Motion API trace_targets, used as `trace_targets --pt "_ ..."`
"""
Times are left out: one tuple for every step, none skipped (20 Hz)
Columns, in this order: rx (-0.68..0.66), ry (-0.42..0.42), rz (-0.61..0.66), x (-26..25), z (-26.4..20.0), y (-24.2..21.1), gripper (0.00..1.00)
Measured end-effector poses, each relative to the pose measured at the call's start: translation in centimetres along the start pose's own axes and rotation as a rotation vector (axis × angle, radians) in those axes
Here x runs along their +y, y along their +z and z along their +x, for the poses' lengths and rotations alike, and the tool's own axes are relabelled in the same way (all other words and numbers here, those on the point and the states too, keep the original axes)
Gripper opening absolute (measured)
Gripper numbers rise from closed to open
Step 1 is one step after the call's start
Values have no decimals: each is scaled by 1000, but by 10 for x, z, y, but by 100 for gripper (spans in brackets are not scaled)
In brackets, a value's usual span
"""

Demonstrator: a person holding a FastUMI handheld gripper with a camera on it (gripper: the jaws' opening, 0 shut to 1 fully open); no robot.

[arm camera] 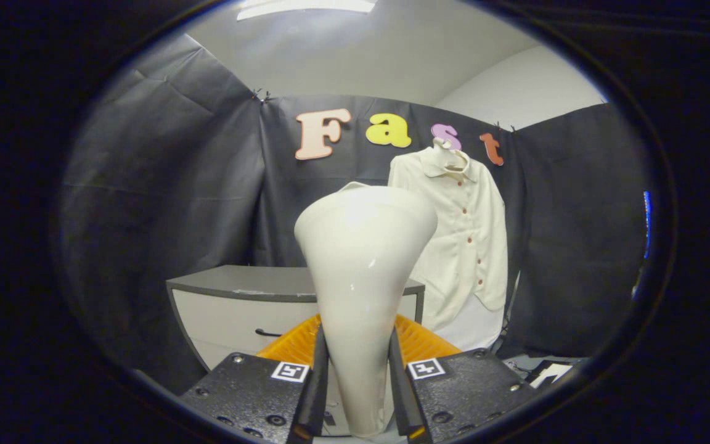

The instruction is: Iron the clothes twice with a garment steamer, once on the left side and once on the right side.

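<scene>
Gripper [358, 394] – both fingers pressed on the handle of the garment steamer [361, 271], held upright between them. Shirt [466, 246] – hung on the booth wall at 1 o'clock, beyond the steamer. Grey cabinet [238, 302] stands behind at 11 o'clock.

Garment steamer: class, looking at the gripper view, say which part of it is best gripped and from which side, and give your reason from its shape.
Grip the garment steamer on its narrow lower handle, one finger on each flank, as the gripper does now. The body tapers there to fit between the fingers, while the wide head stands above them, free to face the shirt hanging beyond.
</scene>
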State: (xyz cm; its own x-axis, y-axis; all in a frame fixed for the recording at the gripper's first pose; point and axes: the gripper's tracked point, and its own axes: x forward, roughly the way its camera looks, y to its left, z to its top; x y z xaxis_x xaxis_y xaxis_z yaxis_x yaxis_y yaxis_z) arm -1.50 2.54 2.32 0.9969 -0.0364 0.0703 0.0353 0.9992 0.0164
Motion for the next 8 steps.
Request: trace_targets --pt "-8 1 -12 -1 -3 -4 44" --pt "-10 8 -20 0 -6 -9 44" --pt "1 25 -31 3 -9 -16 44" --pt "17 32 -42 3 -11 -25 44" --pt "26 21 -46 -1 -12 -30 44" --pt "35 5 -54 -6 -14 -33 44" --pt "35 -5 -56 -8 -13 -34 44" --pt "37 -8 -57 -7 -11 -34 44"
